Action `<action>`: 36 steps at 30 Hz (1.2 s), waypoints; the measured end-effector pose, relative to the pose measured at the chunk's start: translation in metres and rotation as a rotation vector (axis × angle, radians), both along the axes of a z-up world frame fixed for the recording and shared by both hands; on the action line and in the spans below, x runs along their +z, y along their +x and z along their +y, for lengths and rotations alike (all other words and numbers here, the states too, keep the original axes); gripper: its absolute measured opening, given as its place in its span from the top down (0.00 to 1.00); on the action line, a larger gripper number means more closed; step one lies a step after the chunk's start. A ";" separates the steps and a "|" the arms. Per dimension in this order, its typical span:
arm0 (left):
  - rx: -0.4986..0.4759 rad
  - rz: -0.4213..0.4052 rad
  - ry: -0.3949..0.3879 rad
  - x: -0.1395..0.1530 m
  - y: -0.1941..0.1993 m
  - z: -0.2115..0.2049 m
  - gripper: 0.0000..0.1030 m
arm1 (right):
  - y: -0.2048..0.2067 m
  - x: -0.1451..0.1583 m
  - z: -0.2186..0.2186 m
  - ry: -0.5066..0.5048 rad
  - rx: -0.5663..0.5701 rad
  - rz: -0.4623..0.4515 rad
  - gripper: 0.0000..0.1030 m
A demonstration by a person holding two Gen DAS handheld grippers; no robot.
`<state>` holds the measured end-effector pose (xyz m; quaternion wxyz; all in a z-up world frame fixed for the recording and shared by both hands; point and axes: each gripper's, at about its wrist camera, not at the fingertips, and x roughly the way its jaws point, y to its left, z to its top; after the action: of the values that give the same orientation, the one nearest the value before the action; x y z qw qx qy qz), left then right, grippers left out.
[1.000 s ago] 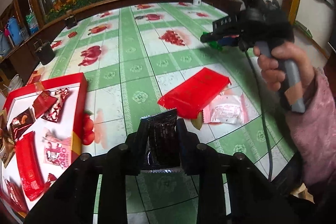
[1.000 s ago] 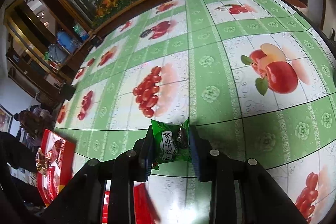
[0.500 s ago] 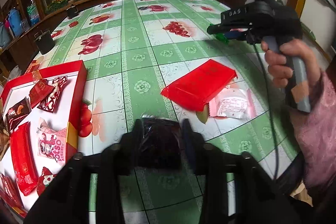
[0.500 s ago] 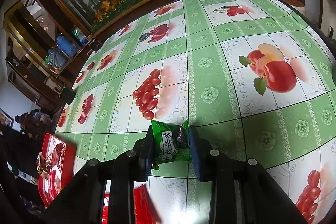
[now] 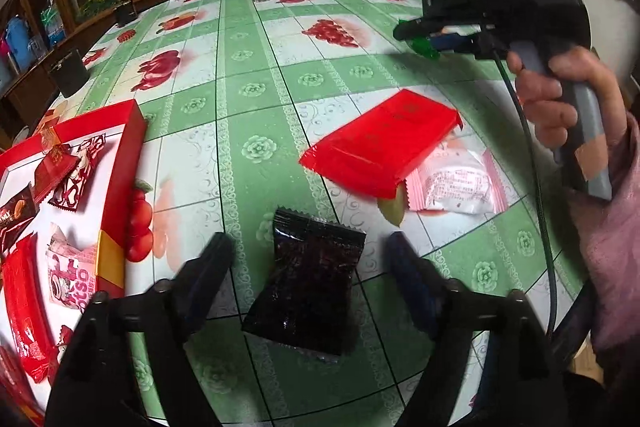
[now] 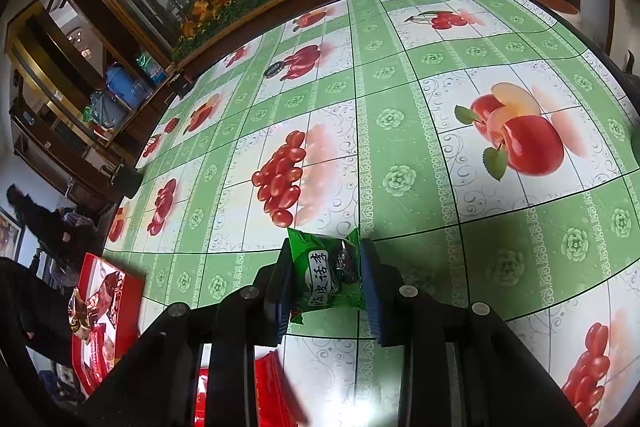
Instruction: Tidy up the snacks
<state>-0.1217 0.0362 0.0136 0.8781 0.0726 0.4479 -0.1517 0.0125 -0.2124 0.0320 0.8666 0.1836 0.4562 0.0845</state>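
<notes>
Green packet [image 6: 326, 277] — Chinese lettering, right gripper [image 6: 325, 281] clamping it, "DAS" on casing

Black snack packet [image 5: 308, 283] flat on the bench, crimped ends. Red flat packet [image 5: 384, 147] beyond, overlapping pink-white sachet [image 5: 456, 183]. Green plum packet [image 6: 326, 277] upright, off the bench. Red box [image 5: 120, 163] at left, part filled with wrapped snacks.
</notes>
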 end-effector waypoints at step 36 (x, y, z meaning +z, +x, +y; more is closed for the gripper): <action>0.078 -0.136 -0.102 0.050 -0.011 0.035 0.59 | -0.001 0.001 0.005 0.007 0.012 -0.016 0.70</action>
<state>-0.1323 0.0717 0.0632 0.9142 0.0205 0.3816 -0.1349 0.0119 -0.2076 0.0325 0.8691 0.1834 0.4498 0.0927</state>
